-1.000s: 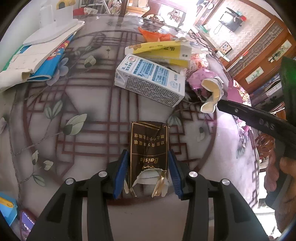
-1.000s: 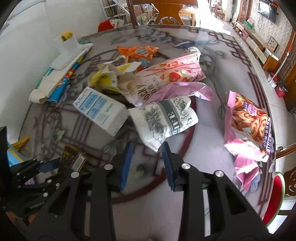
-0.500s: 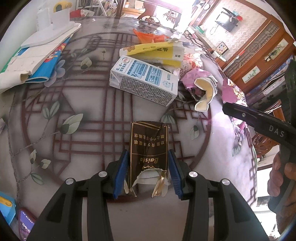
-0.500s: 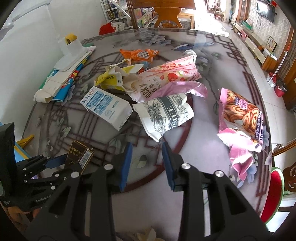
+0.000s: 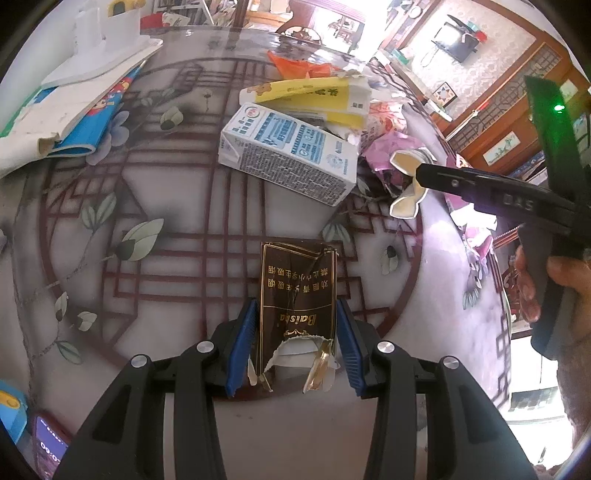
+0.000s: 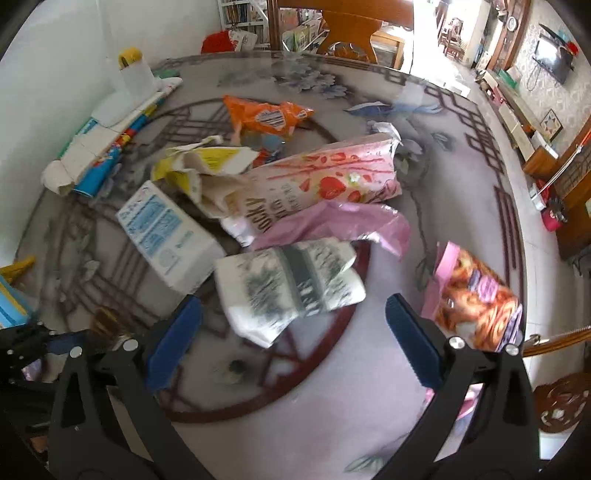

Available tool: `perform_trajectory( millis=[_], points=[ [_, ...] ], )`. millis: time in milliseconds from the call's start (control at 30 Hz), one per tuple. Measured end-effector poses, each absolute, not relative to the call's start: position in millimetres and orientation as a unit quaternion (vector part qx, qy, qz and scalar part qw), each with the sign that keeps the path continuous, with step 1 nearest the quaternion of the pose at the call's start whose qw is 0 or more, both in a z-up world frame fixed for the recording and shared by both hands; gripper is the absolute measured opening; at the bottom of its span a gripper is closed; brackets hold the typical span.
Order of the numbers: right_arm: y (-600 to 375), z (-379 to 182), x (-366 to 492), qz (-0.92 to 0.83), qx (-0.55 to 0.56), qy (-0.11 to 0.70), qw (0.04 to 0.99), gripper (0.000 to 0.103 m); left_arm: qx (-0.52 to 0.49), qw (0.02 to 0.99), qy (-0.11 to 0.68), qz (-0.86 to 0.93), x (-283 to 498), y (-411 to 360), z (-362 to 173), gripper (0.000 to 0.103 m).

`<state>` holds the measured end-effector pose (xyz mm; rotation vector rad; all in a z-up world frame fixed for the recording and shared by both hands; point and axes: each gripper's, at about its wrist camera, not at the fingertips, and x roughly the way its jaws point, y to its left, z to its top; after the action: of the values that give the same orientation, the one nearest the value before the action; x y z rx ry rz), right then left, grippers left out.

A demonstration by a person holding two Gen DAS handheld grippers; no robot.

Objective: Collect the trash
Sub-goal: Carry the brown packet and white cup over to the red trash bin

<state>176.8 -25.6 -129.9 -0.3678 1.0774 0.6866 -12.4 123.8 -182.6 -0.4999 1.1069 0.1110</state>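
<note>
My left gripper [image 5: 295,341] is shut on a torn brown cigarette pack [image 5: 297,288] that lies on the patterned glass table [image 5: 166,258]. Beyond it lie a white-and-blue milk carton [image 5: 291,155] and a yellow box [image 5: 314,92]. My right gripper [image 6: 293,343] has its jaws opening wide, and the pads press on nothing. A crumpled white-and-grey paper bag [image 6: 291,288] lies just ahead of its fingertips. Behind that are a pink wrapper [image 6: 332,225], a pink strawberry box [image 6: 317,181] and an orange wrapper [image 6: 266,114]. A pink snack bag [image 6: 476,295] lies to the right.
Books and papers [image 5: 74,99] are stacked at the table's left edge, near a white container with a yellow lid [image 6: 133,74]. A wooden chair [image 6: 347,22] stands behind the table. A phone [image 5: 48,450] lies at the near left. The table's rim curves close on the right.
The right gripper's jaws went from nearly shut to wide apart, and it moved closer to the white-and-grey bag. The left gripper kept still on the cigarette pack.
</note>
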Motion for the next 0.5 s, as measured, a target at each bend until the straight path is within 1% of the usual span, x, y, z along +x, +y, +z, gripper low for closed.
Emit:
perform_trajectory(
  millis=[267, 300, 333, 500],
  points=[
    [-15, -153, 197, 0.331, -0.169, 0.530, 0.762, 0.098, -0.239, 0.815, 0.526, 0.055, -8, 125, -187, 0.041],
    [-17, -153, 197, 0.335, -0.162, 0.531, 0.762, 0.089, -0.239, 0.815, 0.526, 0.055, -8, 125, -187, 0.041],
    [-17, -153, 196, 0.337, -0.156, 0.532, 0.761, 0.082, -0.238, 0.814, 0.526, 0.055, -8, 124, -188, 0.041],
    [-28, -137, 183, 0.345, -0.136, 0.516, 0.772, 0.082, -0.238, 0.816, 0.523, 0.057, -6, 124, -185, 0.040]
  ],
)
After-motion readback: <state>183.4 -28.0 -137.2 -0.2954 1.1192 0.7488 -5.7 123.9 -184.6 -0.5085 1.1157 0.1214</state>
